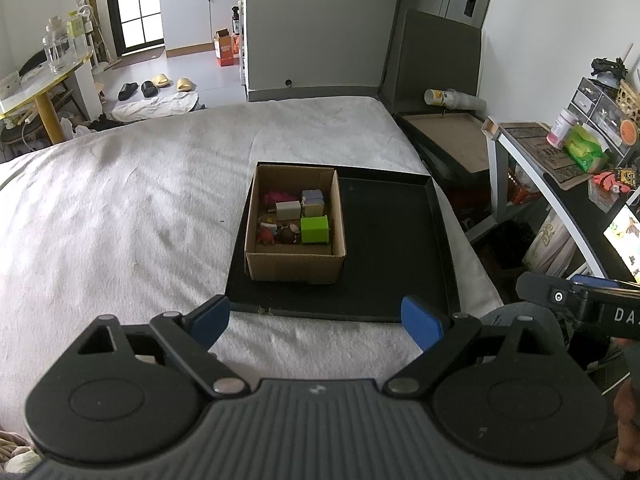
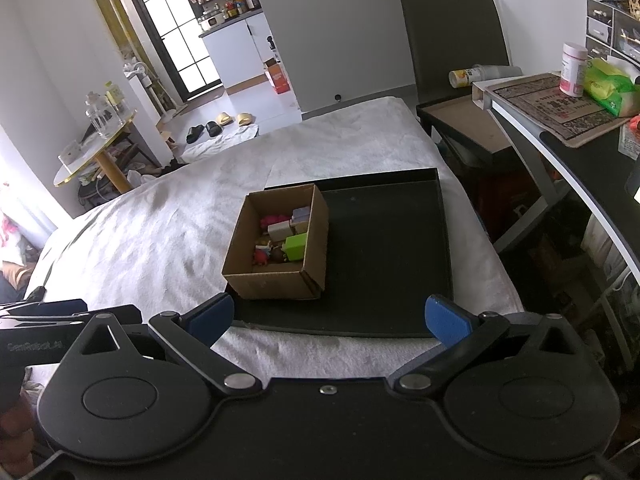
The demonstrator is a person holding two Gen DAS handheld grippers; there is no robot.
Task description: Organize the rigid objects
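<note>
Beside the left gripper (image 1: 316,322), the right gripper (image 1: 576,300) reads "DA".

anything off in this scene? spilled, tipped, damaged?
Mostly tidy: the small toys sit inside the cardboard box on the black tray, none spilled onto the tray or the white cover. One oddity: a stack of paper cups lies tipped on its side beyond the bed. Both claws, left and right, are open and empty.

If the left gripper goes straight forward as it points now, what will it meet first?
Probably the near rim of the black tray, which lies just ahead of the open left gripper. The cardboard box stands behind it on the tray. If the gripper travels above the rim, the box comes first; height is unclear.
</note>
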